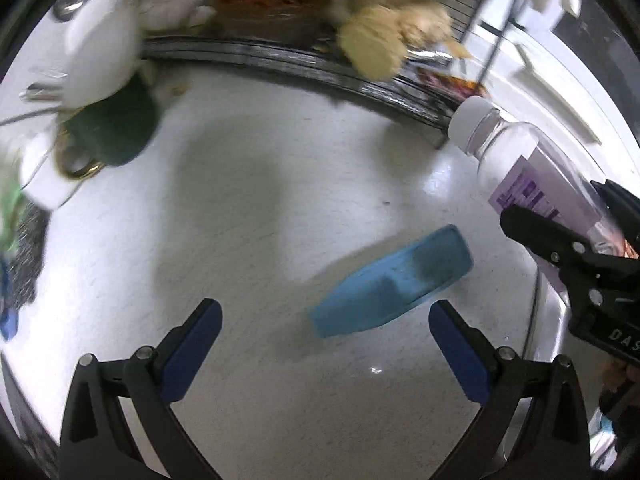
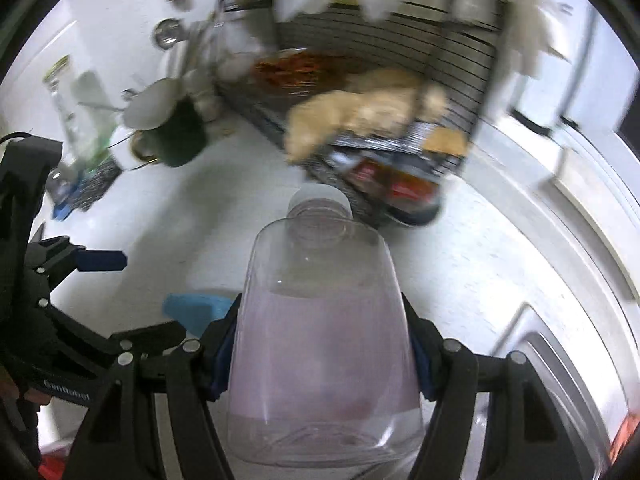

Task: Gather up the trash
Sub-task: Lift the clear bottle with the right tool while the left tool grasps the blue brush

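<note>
Right tool (image 2: 320, 364): clamped on clear plastic bottle with white cap (image 2: 320, 320), mid-body, above white table (image 1: 248, 208); light, slick, crushable. Left tool (image 1: 325, 340): wide, empty, near blue flat plastic piece (image 1: 392, 280).

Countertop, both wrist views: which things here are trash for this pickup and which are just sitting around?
Likely trash:
- clear plastic bottle, clamped in the right claw
- blue flat piece, under the open left claw

Just lying about:
- green mug
- wire rack
- beige plush toy
</note>
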